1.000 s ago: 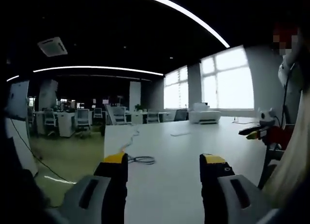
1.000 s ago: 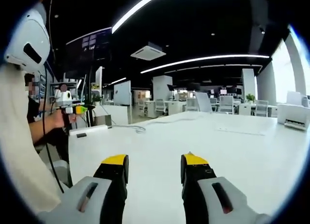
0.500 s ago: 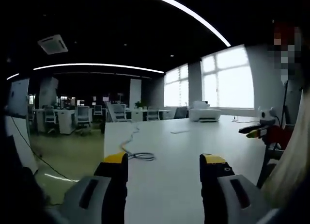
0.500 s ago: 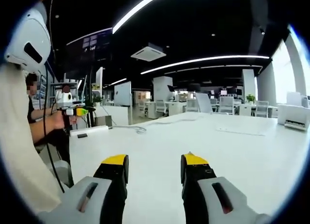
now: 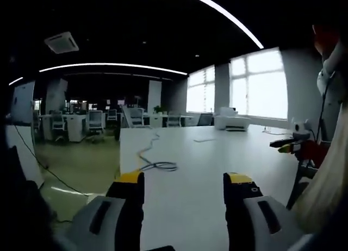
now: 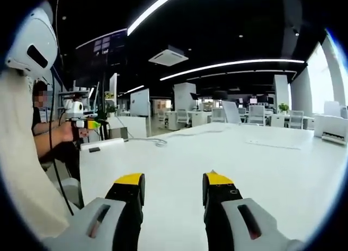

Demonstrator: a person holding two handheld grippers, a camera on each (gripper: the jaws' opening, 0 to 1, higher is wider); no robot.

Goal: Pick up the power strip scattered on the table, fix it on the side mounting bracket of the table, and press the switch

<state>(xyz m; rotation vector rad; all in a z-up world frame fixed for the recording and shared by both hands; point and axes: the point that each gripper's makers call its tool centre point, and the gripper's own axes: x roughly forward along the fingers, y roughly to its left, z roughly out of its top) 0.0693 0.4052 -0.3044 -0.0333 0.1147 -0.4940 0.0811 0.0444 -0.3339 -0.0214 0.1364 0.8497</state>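
A white power strip [image 6: 101, 145] lies at the left edge of the white table [image 6: 244, 164] in the right gripper view, its grey cable [image 6: 157, 142] coiling beside it. The same cable [image 5: 157, 165] runs along the table [image 5: 217, 164] in the left gripper view. My left gripper [image 5: 184, 181] hangs open over the table's near part with nothing between its yellow-tipped jaws. Likewise my right gripper [image 6: 171, 183] stands open and empty above the table.
A person at the left holds another gripper tool [image 6: 81, 123]; that tool [image 5: 291, 145] also appears at the right of the left gripper view. A white printer [image 5: 232, 122] and a sheet of paper [image 6: 269, 144] sit on the table's far part. Office desks and chairs [image 6: 239, 116] stand beyond.
The left gripper view has dipped and drifted a little, so the cable coil sits lower and nearer. The right gripper view barely shifted. Both grippers stay open.
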